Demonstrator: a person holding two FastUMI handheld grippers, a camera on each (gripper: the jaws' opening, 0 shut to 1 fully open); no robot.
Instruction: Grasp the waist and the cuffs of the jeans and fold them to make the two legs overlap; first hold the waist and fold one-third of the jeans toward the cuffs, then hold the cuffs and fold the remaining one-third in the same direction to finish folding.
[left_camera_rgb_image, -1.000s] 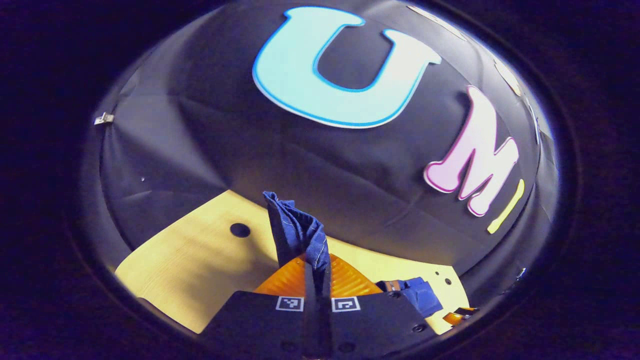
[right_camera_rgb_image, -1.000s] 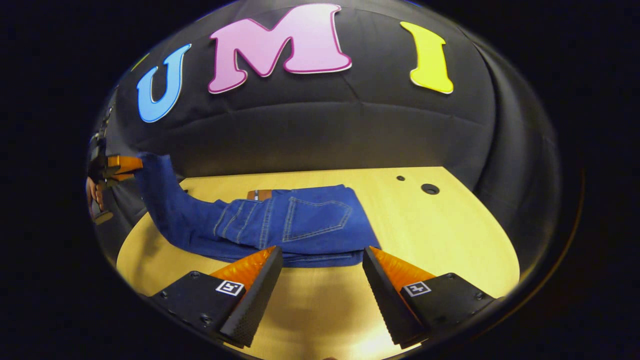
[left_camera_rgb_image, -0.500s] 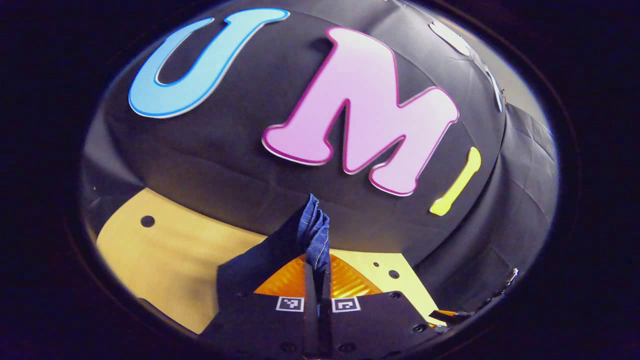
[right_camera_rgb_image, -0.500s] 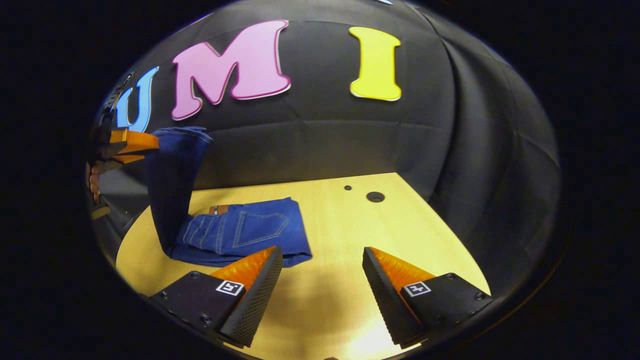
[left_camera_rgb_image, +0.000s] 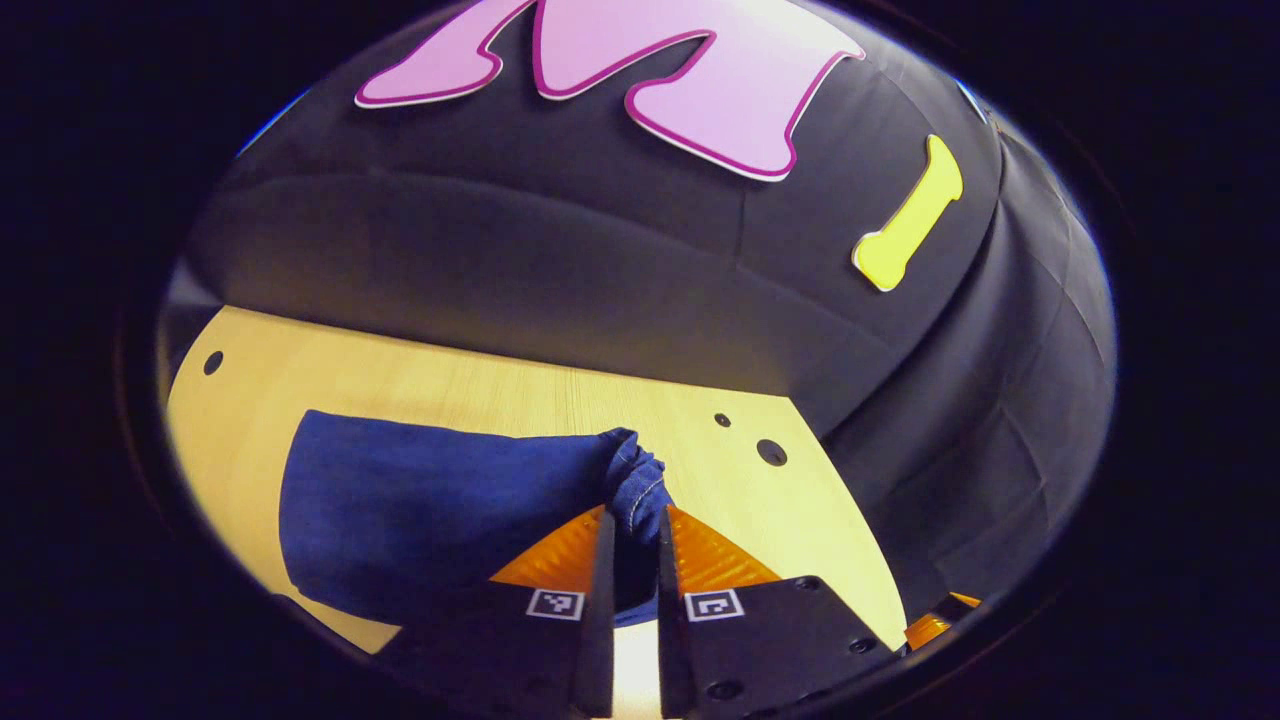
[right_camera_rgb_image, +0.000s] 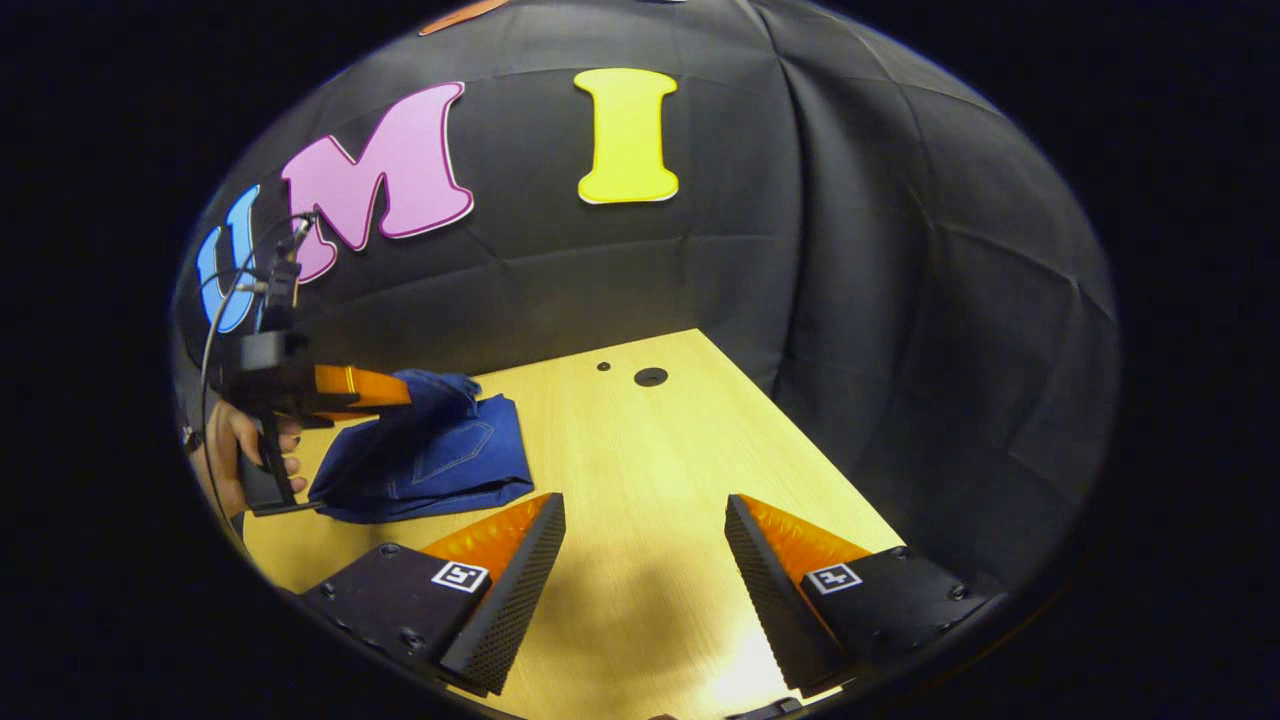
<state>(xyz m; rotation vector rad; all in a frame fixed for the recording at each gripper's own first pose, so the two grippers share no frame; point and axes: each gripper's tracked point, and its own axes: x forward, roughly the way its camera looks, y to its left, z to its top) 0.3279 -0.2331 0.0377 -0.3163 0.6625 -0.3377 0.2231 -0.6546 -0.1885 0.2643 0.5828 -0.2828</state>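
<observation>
Wooden table (right_camera_rgb_image: 640, 470), black cloth wall behind; blue jeans (right_camera_rgb_image: 440, 460) folded into a compact stack at its left part.

Right gripper (right_camera_rgb_image: 645, 560): jaws wide apart, nothing between them, over bare tabletop. Left gripper (left_camera_rgb_image: 632, 535): jaws nearly together, pinching a bunched denim cuff (left_camera_rgb_image: 634, 482) above the stack; in the right gripper view it sits at the far left, held by a hand (right_camera_rgb_image: 232, 450). Jeans: dark blue, back pocket stitching facing up, top layer draped over the fold. Table right of the jeans lies bare up to two round holes (right_camera_rgb_image: 650, 377) near the back edge.
</observation>
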